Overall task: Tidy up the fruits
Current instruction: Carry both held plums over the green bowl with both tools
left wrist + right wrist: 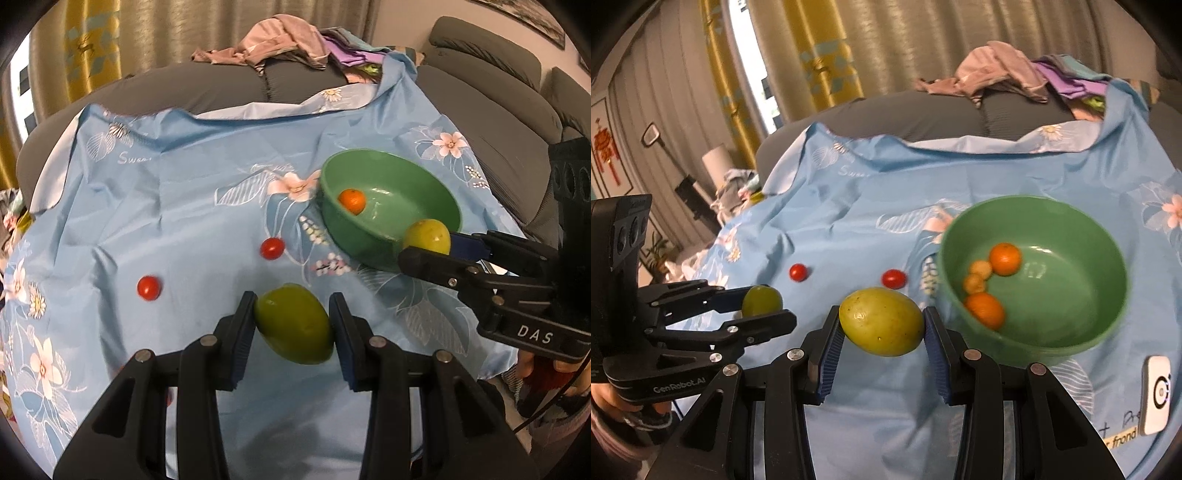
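Note:
My left gripper (293, 325) is shut on a green fruit (293, 324) and holds it above the blue cloth (177, 206). My right gripper (882, 322) is shut on a yellow-green fruit (881, 321) just left of the green bowl (1071, 332). The bowl holds two oranges (1005, 258) and two small yellow fruits (981, 268). Two red cherry tomatoes (272, 248) (149, 287) lie on the cloth left of the bowl. In the left wrist view the right gripper (430, 245) holds its fruit (426, 236) at the bowl's (354, 236) near rim. In the right wrist view the left gripper (757, 306) holds its fruit (762, 301) at the left.
The floral cloth covers a grey sofa (221, 85). A pile of clothes (280, 40) lies at the back. A small white device (1156, 393) lies on the cloth at the right of the bowl. Curtains hang behind.

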`<action>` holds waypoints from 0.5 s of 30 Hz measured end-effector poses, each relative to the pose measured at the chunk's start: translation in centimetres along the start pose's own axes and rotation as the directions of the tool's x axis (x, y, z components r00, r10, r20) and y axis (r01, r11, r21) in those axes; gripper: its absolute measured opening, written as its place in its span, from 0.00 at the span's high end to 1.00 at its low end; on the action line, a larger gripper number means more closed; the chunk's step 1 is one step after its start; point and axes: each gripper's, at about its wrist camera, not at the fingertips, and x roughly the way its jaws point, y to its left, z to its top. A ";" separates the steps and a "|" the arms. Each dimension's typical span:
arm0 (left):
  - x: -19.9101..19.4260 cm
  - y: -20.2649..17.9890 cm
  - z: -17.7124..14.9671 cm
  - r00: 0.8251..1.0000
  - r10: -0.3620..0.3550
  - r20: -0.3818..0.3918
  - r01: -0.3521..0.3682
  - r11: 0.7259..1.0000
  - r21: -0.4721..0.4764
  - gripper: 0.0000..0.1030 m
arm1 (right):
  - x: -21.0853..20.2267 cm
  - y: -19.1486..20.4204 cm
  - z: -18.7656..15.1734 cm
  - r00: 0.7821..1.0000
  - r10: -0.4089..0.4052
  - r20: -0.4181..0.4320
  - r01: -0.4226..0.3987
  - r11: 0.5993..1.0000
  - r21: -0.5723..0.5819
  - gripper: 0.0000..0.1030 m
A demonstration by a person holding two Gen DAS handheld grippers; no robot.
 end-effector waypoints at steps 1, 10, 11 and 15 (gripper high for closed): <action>0.1 -0.3 0.2 1.000 -0.002 0.001 0.002 1.000 0.008 0.61 | -0.2 -0.3 0.0 1.000 -0.004 0.005 0.003 1.000 0.005 0.58; 1.3 -3.1 2.0 1.000 -0.023 0.002 0.023 0.997 0.075 0.61 | -1.9 -3.5 -0.1 0.998 -0.039 0.053 0.035 0.997 0.069 0.58; 1.4 -3.4 2.2 1.000 -0.026 0.003 0.026 0.996 0.081 0.61 | -2.0 -3.9 -0.1 0.997 -0.044 0.056 0.040 0.996 0.075 0.58; 2.2 -4.6 3.1 0.999 -0.033 0.004 0.033 0.993 0.110 0.61 | -2.3 -5.1 -0.1 0.996 -0.060 0.069 0.053 0.994 0.098 0.58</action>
